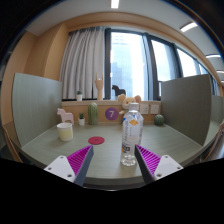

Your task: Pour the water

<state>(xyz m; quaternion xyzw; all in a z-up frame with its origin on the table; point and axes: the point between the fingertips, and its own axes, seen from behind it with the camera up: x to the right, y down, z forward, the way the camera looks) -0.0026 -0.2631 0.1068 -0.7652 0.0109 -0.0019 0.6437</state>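
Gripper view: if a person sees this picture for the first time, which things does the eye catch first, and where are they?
First comes the clear water bottle with a white cap, standing upright on the grey table just ahead of the open claw, slightly nearer its right finger. To its left stand a pink cup and a flat red disc. Farther back, a row of small toys and bottles stands below the big window.

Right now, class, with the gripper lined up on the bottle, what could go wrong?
1. The water bottle stands tall and narrow just ahead of the open gripper; an off-centre finger could tip it.
2. Its cap looks still on, so pouring would fail.
3. The pink cup sits off to the side, so a rushed swing could spill onto the table.
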